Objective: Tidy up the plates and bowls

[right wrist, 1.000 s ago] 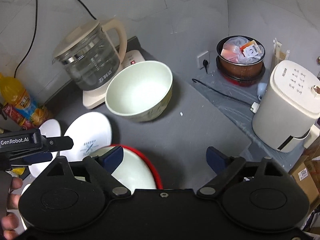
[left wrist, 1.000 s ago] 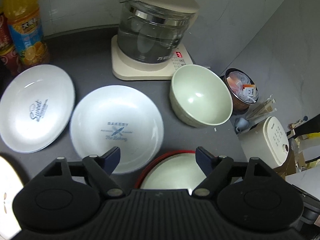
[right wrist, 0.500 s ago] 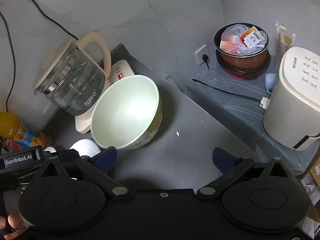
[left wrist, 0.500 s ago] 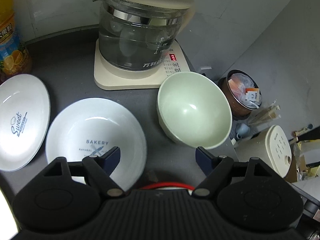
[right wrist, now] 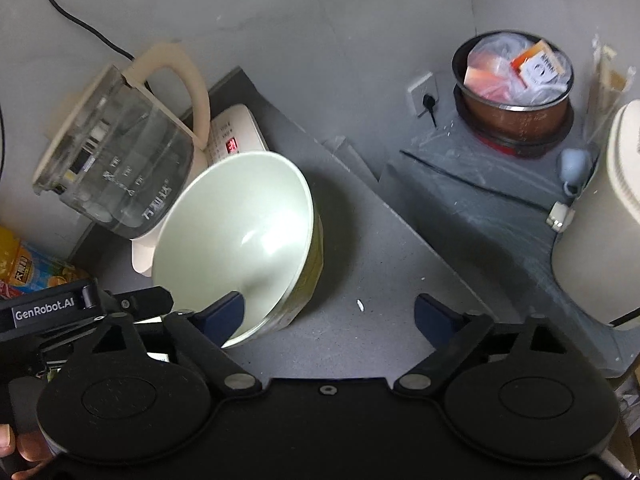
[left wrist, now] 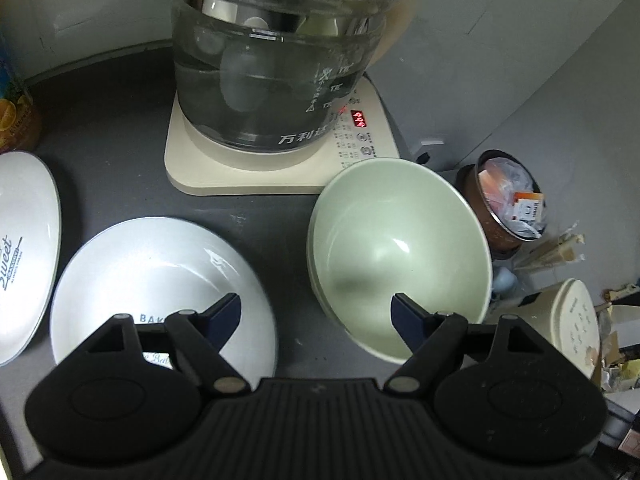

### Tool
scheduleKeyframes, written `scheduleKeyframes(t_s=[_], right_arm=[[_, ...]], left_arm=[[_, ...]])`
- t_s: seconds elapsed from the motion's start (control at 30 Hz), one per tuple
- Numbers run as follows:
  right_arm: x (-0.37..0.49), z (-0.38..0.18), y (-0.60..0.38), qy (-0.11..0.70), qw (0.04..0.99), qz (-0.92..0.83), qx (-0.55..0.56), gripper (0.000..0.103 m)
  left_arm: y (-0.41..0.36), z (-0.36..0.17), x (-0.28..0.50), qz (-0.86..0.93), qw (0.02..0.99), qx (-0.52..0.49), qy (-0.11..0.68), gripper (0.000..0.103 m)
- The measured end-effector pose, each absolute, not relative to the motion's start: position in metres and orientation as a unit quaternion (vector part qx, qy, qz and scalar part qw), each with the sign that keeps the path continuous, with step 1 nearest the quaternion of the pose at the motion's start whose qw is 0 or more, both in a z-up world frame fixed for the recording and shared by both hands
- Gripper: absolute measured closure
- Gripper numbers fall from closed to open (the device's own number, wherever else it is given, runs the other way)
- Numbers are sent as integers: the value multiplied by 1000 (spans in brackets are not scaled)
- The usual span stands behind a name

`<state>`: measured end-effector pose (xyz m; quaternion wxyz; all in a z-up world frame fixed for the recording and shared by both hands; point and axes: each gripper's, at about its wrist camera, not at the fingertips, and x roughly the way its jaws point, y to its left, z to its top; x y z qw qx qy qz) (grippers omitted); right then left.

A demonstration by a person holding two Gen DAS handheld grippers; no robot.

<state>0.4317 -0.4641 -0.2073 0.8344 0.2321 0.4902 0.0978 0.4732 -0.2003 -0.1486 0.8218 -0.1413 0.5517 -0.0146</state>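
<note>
Both my grippers are spread wide and hold nothing: the left gripper hangs over the gap between the plate and the bowl, its right finger above the bowl's near rim, and the right gripper has its left finger over that same rim, its right finger over bare counter. The bowl sits on the counter just in front of the kettle base, well right of the two white plates. It looks glazed ceramic: stiff, fairly heavy, slick and breakable, so I judge the rim is the place to pinch, one finger inside and one outside the wall. It stands mouth up, round, with no long axis; which way it leans I cannot tell through the fisheye.
</note>
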Motion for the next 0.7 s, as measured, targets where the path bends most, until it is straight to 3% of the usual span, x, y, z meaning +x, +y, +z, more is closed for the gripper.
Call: scheduleKeyframes(t_s=[0.3, 0.43, 0.5, 0.57, 0.63, 0.7], right_arm=[[457, -236, -458, 523, 810, 93, 250, 27], [462, -245, -456, 531, 794, 99, 279, 44], [465, -246, -453, 533, 788, 108, 289, 58], [467, -244, -449, 534, 783, 120, 296, 80], [469, -241, -444, 537, 784, 118, 288, 81], [468, -238, -441, 540, 785, 117, 281, 81]], left_arm=[[-210, -173, 489, -5, 808, -145, 570, 30], [-213, -182, 494, 10, 800, -138, 583, 38], [-213, -183, 495, 18, 798, -135, 587, 40], [-212, -184, 495, 23, 800, -128, 585, 45], [-209, -186, 496, 33, 800, -122, 587, 55], [-204, -187, 497, 38, 798, -127, 588, 58]])
